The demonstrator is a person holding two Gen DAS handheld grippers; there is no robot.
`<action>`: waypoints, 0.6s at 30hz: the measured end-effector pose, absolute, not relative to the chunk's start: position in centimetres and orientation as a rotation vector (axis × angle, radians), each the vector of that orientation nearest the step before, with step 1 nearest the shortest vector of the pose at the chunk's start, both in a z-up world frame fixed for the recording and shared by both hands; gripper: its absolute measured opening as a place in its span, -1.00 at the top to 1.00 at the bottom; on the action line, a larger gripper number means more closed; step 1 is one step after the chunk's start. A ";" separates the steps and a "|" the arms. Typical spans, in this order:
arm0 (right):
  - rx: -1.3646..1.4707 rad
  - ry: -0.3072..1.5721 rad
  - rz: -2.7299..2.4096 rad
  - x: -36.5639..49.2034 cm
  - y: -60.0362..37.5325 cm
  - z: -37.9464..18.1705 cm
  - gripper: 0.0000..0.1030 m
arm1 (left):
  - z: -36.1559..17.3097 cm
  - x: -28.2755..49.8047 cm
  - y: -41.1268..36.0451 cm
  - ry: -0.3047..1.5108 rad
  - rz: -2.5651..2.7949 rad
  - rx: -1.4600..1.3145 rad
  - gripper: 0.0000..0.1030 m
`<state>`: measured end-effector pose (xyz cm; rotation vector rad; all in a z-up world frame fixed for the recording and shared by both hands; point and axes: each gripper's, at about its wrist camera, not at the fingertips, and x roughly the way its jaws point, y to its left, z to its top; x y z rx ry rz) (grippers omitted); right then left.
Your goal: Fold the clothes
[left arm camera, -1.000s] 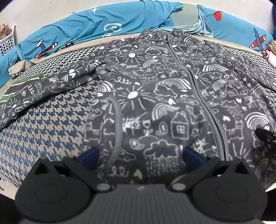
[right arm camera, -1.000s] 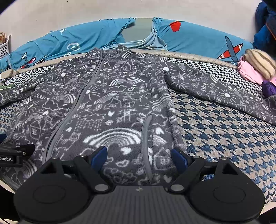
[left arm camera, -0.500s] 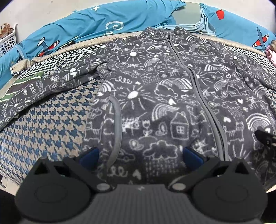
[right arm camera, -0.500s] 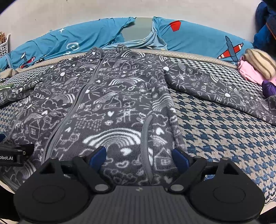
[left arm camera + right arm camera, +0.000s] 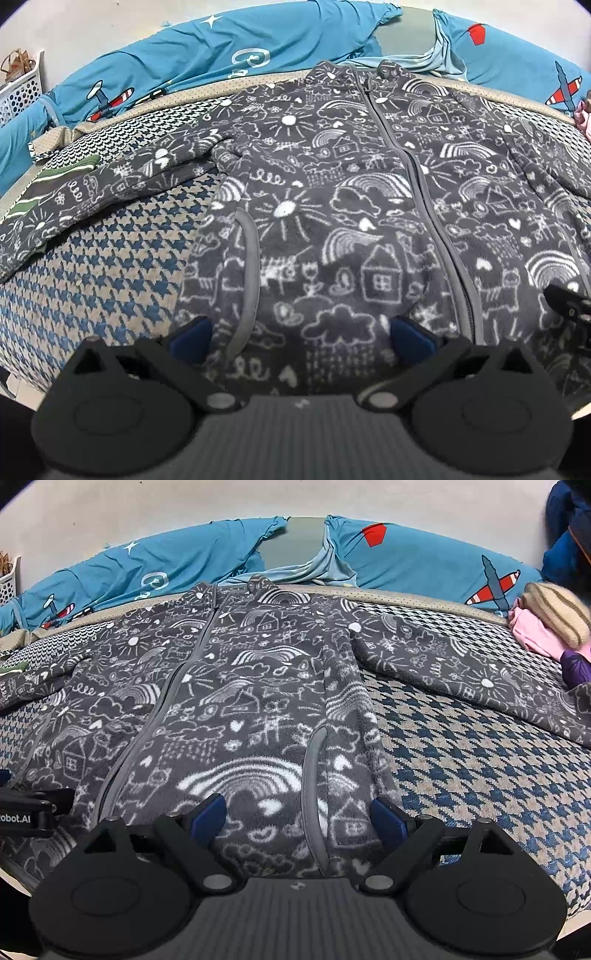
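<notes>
The grey fleece jacket point(image 5: 332, 229) lies zipped and flat on the bed point(image 5: 472, 760), sleeves spread. Left tongs point(image 5: 301, 334) and right tongs point(image 5: 297, 818) hover apart over its near hem, holding nothing. Pinching both hem corners evenly should keep the fold straight.

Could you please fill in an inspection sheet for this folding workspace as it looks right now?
Surface: bed with houndstooth cover.
Job's things: grey doodle-print fleece jacket lying flat, zipped, both sleeves spread out.
Clutter: pink and striped beige clothes at the far right; green-striped garment at the left.
Grippers: left gripper and right gripper open over the hem.
Cables: nothing seen.
Surroundings: blue airplane-print bedding, white basket, wall.
</notes>
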<state>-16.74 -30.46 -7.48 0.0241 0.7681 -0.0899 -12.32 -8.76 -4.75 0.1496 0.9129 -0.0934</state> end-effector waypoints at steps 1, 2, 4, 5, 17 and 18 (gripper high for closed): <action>0.023 0.768 -0.090 -16.7 -30.5 -7.5 -0.66 | -4.7 -12.3 -8.8 0.912 -0.094 0.150 -1.00; 0.023 0.768 -0.090 -16.7 -30.4 -7.4 -0.66 | -4.7 -12.3 -8.8 0.912 -0.092 0.151 -1.00; 0.023 0.768 -0.089 -16.7 -30.4 -7.4 -0.66 | -4.7 -12.3 -8.9 0.911 -0.090 0.153 -1.00; 0.023 0.769 -0.090 -16.7 -30.4 -7.4 -0.66 | -4.6 -12.3 -8.9 0.910 -0.089 0.151 -1.00; 0.031 0.766 -0.090 -16.7 -30.5 -7.4 -0.66 | -3.9 -12.2 -8.7 0.849 -0.054 0.115 -1.00; 0.031 0.765 -0.092 -16.7 -30.4 -7.4 -0.66 | -4.0 -12.0 -8.6 0.853 -0.048 0.107 -1.00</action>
